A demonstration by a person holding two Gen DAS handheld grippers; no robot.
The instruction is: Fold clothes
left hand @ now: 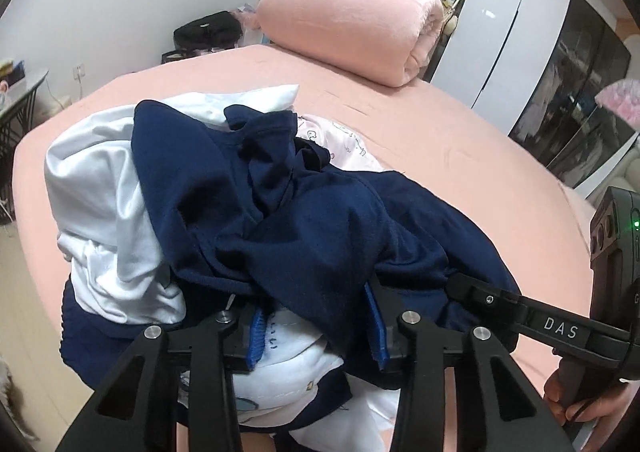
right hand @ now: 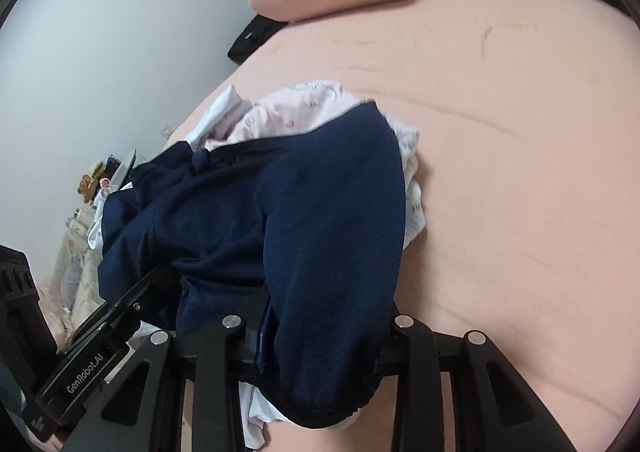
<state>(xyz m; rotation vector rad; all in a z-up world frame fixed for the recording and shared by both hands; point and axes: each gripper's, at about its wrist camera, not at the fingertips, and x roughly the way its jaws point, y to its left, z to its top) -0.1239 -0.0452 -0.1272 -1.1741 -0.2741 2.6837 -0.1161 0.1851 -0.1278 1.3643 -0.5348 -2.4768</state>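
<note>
I hold a gripper in each hand over the pink bed (left hand: 460, 140), and both have their jaws drawn in on the same navy garment (left hand: 280, 220).

My left gripper (left hand: 318, 328) has its blue pads pinched on a thick fold of the navy cloth, which bunches between the fingers and spreads away toward twelve o'clock. The jaws are only part-way in, held apart by the fabric. Beneath them, at six o'clock, lies a white printed piece (left hand: 288, 376). A white garment (left hand: 104, 212) sits at nine to ten o'clock of the navy one, and a pale pink printed garment (left hand: 344, 144) peeks out at about one o'clock.

My right gripper (right hand: 320, 340) is likewise clamped on navy cloth, which drapes over the jaws, hides most of the right pad and hangs below them at six o'clock. From here the garment runs up toward eleven o'clock, with the pale pink piece behind it at twelve.

In the left view the right gripper's finger reaches in from three o'clock and meets the navy cloth just beside my left fingers. A folded pink quilt (left hand: 348, 24) rests at the far end of the bed, at twelve o'clock, well apart from the pile.
</note>
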